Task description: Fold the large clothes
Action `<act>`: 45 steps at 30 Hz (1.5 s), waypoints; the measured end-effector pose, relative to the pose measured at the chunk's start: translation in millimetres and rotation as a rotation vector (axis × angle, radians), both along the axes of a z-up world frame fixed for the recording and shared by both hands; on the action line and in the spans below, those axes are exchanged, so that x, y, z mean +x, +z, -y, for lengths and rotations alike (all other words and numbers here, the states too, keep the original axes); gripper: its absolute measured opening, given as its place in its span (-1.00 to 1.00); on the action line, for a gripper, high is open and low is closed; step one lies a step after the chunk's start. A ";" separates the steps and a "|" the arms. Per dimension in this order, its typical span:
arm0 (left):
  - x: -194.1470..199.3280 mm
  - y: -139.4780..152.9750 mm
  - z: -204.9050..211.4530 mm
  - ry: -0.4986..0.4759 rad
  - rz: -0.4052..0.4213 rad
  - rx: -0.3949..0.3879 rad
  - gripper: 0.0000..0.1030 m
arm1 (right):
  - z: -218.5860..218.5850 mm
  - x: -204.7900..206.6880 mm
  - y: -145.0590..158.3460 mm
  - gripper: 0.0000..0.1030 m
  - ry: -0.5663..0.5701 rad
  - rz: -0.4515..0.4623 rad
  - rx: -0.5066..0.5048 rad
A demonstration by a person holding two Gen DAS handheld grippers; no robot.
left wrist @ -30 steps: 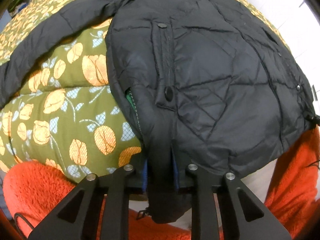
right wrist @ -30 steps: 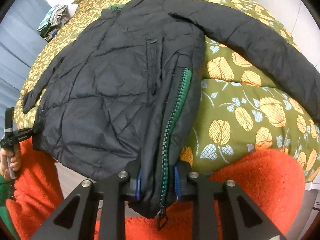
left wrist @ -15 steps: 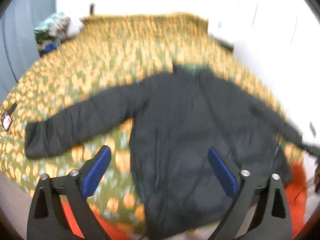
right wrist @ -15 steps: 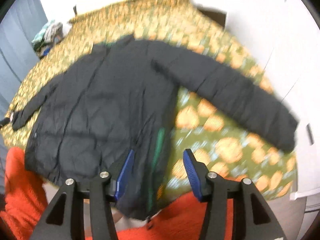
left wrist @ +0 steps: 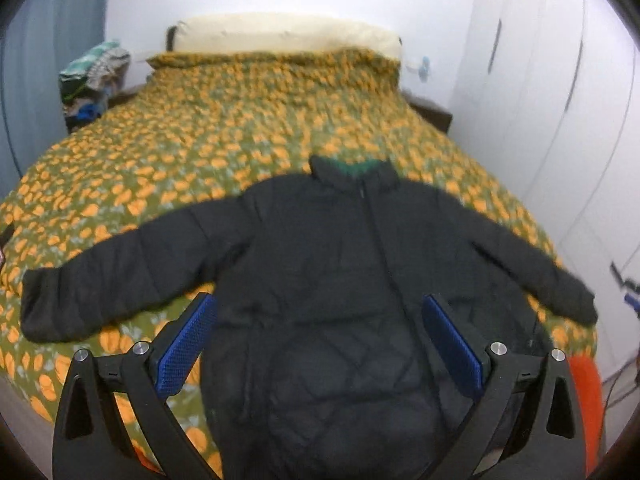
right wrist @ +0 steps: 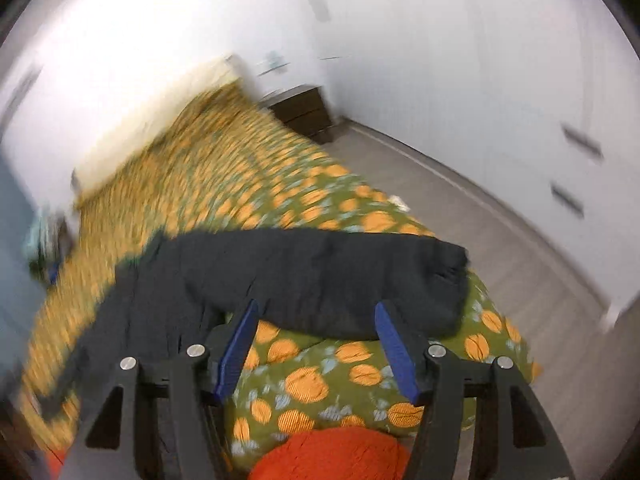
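Observation:
A black quilted jacket (left wrist: 336, 280) lies flat on the bed with its front up, collar away from me and both sleeves spread sideways. My left gripper (left wrist: 320, 340) hangs above its lower body, jaws wide open and holding nothing. In the right wrist view the jacket's right sleeve (right wrist: 340, 280) stretches across the bedspread just beyond my right gripper (right wrist: 316, 344). Its jaws are opening and nothing is between them; the blue pads (right wrist: 394, 350) are bare.
The bed (left wrist: 240, 128) carries a green spread with orange flowers and a cream pillow (left wrist: 280, 36) at its head. An orange fleece (right wrist: 332, 454) lies at the near edge. A clothes pile (left wrist: 94, 76) sits far left; a dark nightstand (right wrist: 304, 110) and white cupboards (right wrist: 520, 100) stand right.
Both grippers let go of the jacket's front edges and rose away from it. The left opened wide; the right swung to the right toward the sleeve while opening.

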State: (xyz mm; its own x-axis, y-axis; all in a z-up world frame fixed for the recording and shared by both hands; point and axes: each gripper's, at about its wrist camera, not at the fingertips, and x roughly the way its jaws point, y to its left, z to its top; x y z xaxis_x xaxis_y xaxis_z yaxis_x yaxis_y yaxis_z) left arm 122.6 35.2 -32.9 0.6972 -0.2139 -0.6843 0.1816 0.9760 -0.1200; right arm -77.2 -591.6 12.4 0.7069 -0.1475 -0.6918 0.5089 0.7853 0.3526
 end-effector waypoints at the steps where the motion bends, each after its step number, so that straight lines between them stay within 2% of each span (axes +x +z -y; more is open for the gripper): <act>1: -1.9 -2.6 5.0 -0.006 -0.017 0.020 0.98 | 11.1 -3.4 -8.9 0.21 -0.041 0.012 0.049; 7: -8.1 -7.9 15.7 -0.011 -0.067 0.027 0.98 | 64.3 -9.9 -83.7 0.22 -0.194 0.038 0.403; 9: -8.5 -8.0 15.7 -0.004 -0.074 0.017 0.98 | 71.2 -5.9 -111.0 0.21 -0.230 0.033 0.470; 15: -9.9 -13.9 15.4 0.022 -0.098 0.036 0.98 | 86.2 7.7 -168.2 0.24 -0.352 0.028 0.597; 16: -10.2 -15.7 15.3 0.026 -0.102 0.043 0.98 | 88.7 9.5 -175.7 0.24 -0.382 0.014 0.603; 20: -9.0 -25.7 14.6 0.036 -0.127 0.056 0.99 | 93.0 17.8 -190.5 0.19 -0.437 0.050 0.605; 21: -9.0 -29.0 15.2 0.040 -0.135 0.061 0.99 | 92.9 22.0 -191.8 0.02 -0.436 0.057 0.592; 22: -9.0 -31.6 15.7 0.043 -0.142 0.066 0.98 | 93.5 26.6 -191.9 -0.34 -0.429 0.050 0.577; 25: -10.0 -34.6 17.4 0.043 -0.147 0.075 0.98 | 90.2 39.0 -179.5 -0.70 -0.411 0.035 0.495; 28: -9.4 -34.9 18.9 0.047 -0.144 0.072 0.98 | 73.6 56.5 -134.3 -0.75 -0.321 0.080 0.352; 30: -7.4 -37.3 20.2 0.049 -0.150 0.065 0.98 | 50.4 71.0 -89.3 -0.76 -0.205 0.126 0.218; 33: -1.9 -40.1 24.4 0.047 -0.168 0.044 0.98 | -16.5 107.4 -13.9 -0.76 0.032 0.202 -0.006; 35: 0.1 -39.6 27.3 0.046 -0.171 0.029 0.98 | -62.6 128.5 21.9 -0.76 0.173 0.244 -0.103; 37: 0.7 -37.7 28.8 0.047 -0.166 0.017 0.98 | -112.8 149.9 45.5 -0.76 0.309 0.270 -0.183; 39: 0.6 -36.3 28.5 0.051 -0.159 0.014 0.98 | -168.7 172.1 53.0 -0.76 0.442 0.270 -0.249; 41: 0.2 -36.3 25.5 0.061 -0.157 0.013 0.98 | -214.7 177.0 46.7 -0.76 0.538 0.263 -0.310; 45: -1.1 -42.2 10.8 0.094 -0.167 0.017 0.98 | -305.3 201.5 -6.1 -0.76 0.707 0.190 -0.323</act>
